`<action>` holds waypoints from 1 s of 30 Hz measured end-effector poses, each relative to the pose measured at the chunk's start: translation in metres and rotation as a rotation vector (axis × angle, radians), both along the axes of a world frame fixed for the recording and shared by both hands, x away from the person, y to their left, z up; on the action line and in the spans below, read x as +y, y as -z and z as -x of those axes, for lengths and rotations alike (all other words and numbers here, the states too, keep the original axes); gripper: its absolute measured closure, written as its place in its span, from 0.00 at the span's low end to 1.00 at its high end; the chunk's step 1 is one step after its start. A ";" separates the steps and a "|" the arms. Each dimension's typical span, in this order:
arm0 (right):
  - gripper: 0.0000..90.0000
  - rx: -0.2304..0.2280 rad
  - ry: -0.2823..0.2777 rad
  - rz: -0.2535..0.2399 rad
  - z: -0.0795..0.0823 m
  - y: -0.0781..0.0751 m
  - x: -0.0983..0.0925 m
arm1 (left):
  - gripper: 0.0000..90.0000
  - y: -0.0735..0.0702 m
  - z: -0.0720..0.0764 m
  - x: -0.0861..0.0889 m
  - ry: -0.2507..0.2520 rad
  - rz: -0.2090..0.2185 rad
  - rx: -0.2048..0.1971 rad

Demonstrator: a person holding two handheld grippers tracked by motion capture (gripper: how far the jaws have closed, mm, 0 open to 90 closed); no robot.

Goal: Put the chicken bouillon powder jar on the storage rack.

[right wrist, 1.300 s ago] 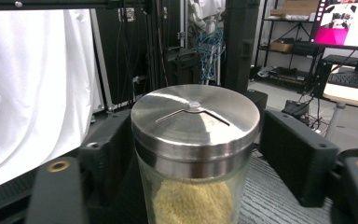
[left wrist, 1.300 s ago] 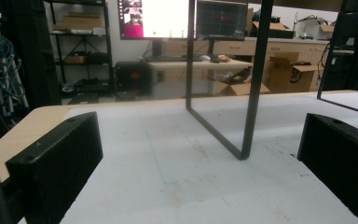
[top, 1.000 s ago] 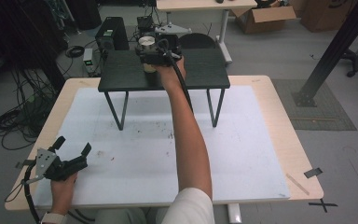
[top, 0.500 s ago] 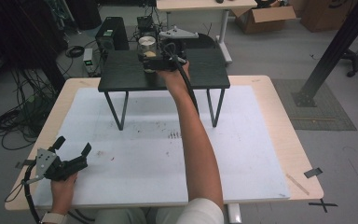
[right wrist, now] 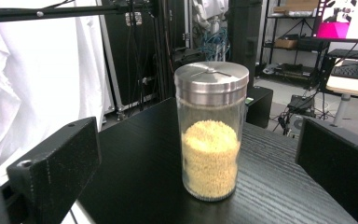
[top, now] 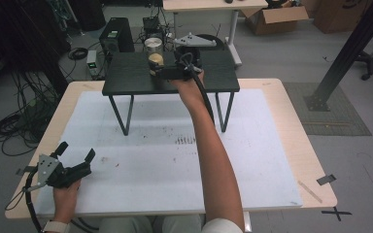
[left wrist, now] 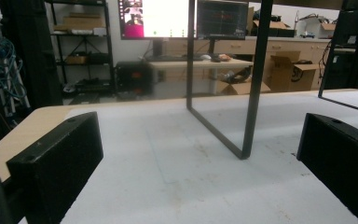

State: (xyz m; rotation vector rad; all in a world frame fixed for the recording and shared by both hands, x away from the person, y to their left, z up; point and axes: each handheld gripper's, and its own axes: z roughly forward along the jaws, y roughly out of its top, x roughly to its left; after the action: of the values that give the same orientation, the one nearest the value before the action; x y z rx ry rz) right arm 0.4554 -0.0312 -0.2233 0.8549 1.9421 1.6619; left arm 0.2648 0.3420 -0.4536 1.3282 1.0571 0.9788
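A clear glass jar with a steel lid, half full of yellow grains, stands upright on a black raised shelf. My right gripper lies on the shelf just right of it, pointing at it. In the right gripper view the jar stands free a little ahead of the right gripper. Its jaws have just been opening and are wide apart, touching nothing. My left gripper rests open and empty at the table's near left corner; the left gripper view shows the left gripper over the bare white mat.
The shelf stands on thin black legs at the far middle of the white table mat. Behind the table are cables, boxes and a desk. A black post rises at the right.
The right gripper's jaws have spread off the jar and the hand has drawn back to the right. The jar stays standing on the shelf. The left gripper has not moved.
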 end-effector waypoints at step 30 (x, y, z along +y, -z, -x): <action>0.00 -0.045 -0.026 0.022 0.077 0.031 -0.052 | 0.01 0.000 0.000 0.000 0.000 -0.004 0.002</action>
State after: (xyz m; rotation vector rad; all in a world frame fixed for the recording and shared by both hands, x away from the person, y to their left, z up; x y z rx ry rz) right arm 0.3789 -0.0832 -0.2542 0.7808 1.9457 1.6571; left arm 0.2649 0.3418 -0.4535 1.3322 1.0570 0.9803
